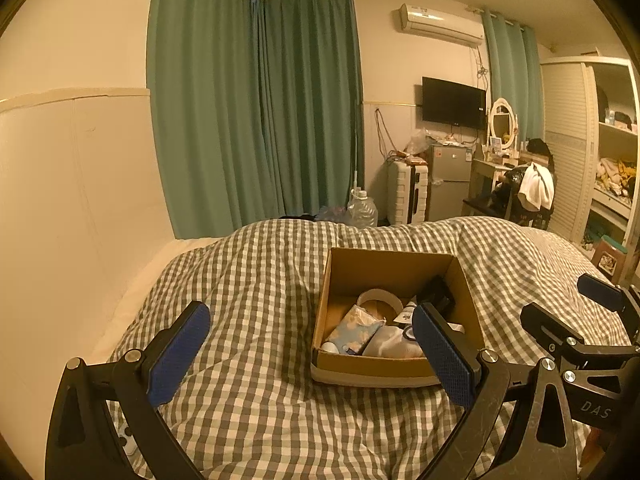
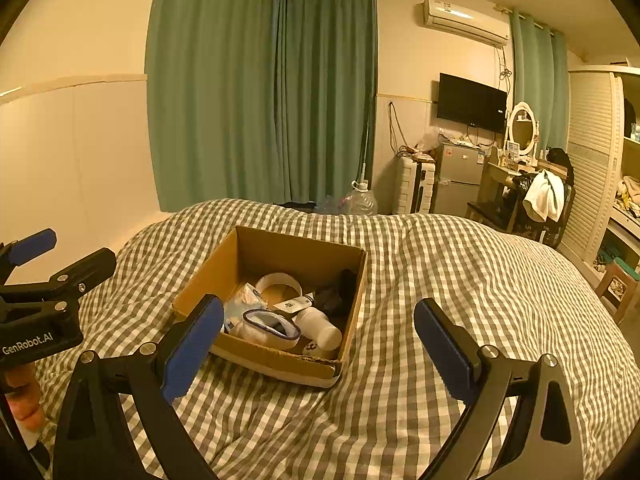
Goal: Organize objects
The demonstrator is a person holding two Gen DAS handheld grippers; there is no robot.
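Note:
An open cardboard box (image 1: 348,368) (image 2: 256,354) sits on a checked duvet (image 1: 256,280) (image 2: 460,264). Inside lie a tape roll (image 1: 380,298) (image 2: 278,282), a patterned tissue pack (image 1: 354,328) (image 2: 244,300), a white mesh pouch (image 1: 390,342) (image 2: 270,326), a white bottle (image 2: 320,328) and a black object (image 1: 438,292) (image 2: 338,292). My left gripper (image 1: 310,354) is open and empty, in front of the box. My right gripper (image 2: 320,344) is open and empty, just before the box's near right corner. Each gripper shows at the edge of the other's view: the right gripper (image 1: 568,308) and the left gripper (image 2: 66,252).
The bed runs along a cream wall (image 1: 60,200) on the left. Beyond its foot are green curtains (image 1: 256,112), a water jug (image 1: 362,208), a suitcase (image 1: 408,192), a small fridge (image 1: 450,180), a dressing table with chair (image 1: 520,188) and an open wardrobe (image 1: 608,160).

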